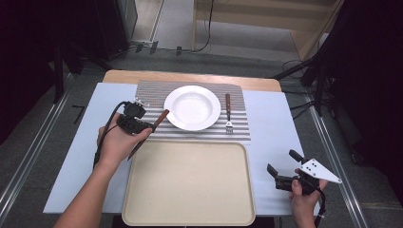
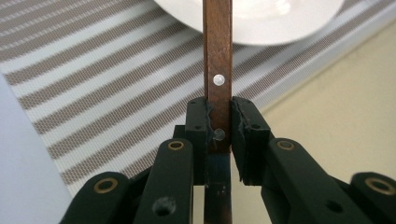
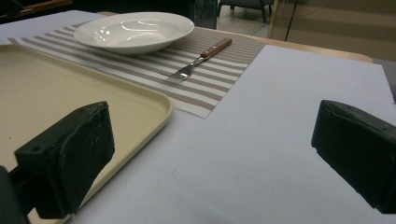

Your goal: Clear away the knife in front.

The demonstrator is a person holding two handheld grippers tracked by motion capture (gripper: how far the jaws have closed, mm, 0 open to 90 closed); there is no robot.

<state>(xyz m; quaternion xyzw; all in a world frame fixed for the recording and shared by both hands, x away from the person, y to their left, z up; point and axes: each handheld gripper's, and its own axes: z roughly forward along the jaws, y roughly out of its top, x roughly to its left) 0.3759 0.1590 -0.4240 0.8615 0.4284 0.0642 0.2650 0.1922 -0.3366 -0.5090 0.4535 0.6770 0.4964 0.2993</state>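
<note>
landmark: white soup plate (image 1: pixel 192 108), centred on the striped placemat (image 1: pixel 237 128)
knife: wooden-handled table knife (image 1: pixel 159 118) is held just left of the plate, lifted off the mat, handle end angled toward the plate rim, blade trailing back toward the tray
left gripper: left gripper (image 1: pixel 142 127), left of the plate, is clamped on the knife; in the left gripper view the pads are pressed on both sides of the handle (image 2: pixel 218 79) near its lower rivet
right gripper: right gripper (image 1: pixel 281 167), well off to the plate's right and nearer the person, is parked over the white table cover (image 1: pixel 271 118); jaws are spread wide, nothing is between them
fork: fork (image 1: pixel 228 113) is laid just right of the plate on the mat, tines toward the person
tray: beige tray (image 1: pixel 142 199), on the person's side of the plate, is bare
done: plate and fork judged already set; knife picked up
left: judged that the knife must be set down; whether on mat or tray cannot be told
</note>
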